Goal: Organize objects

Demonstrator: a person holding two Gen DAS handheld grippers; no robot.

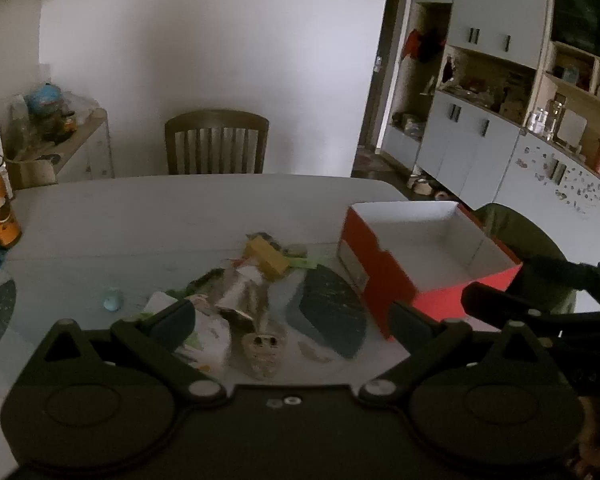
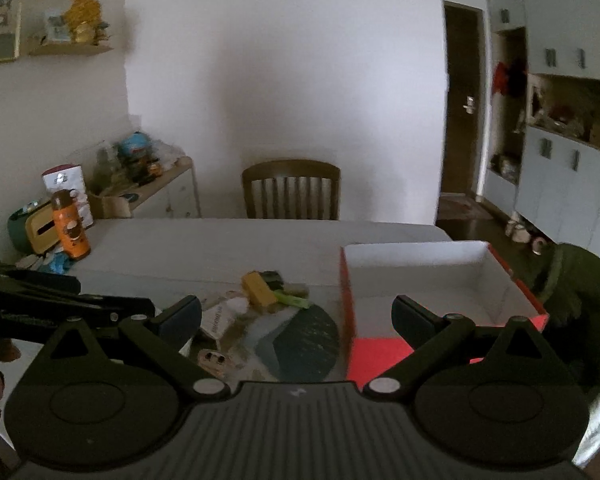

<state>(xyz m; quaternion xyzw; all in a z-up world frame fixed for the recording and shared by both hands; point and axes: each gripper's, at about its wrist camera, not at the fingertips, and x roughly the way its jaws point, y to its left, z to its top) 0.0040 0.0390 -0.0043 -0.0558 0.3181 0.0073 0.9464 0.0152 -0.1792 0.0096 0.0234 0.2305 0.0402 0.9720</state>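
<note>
**Both jaws wide open above a cluttered tabletop**

A smooth pale tabletop (image 1: 140,216) is seen, carrying a loose pile of small things (image 1: 252,304): a yellow block (image 1: 269,261), crumpled paper and wrappers, a green strip, and a pale skull-shaped piece (image 1: 263,354) nearest the camera. A dark, speckled, rounded mat (image 1: 332,312) lies just beside the pile. To the right stands an open cardboard box (image 1: 380,276), red outside, white and bare inside.

The left gripper (image 1: 296,322) is held over the pile, its jaws spread fully with nothing between them. The right gripper (image 2: 296,318) is likewise fully spread and holds nothing.

A small pale-blue object (image 1: 113,300) on the tabletop is shown only in the left view. A wall shelf (image 2: 70,50) with ornaments and a tissue box (image 2: 40,226) are shown only in the right view; an orange bottle (image 2: 71,226) appears in both.
</note>
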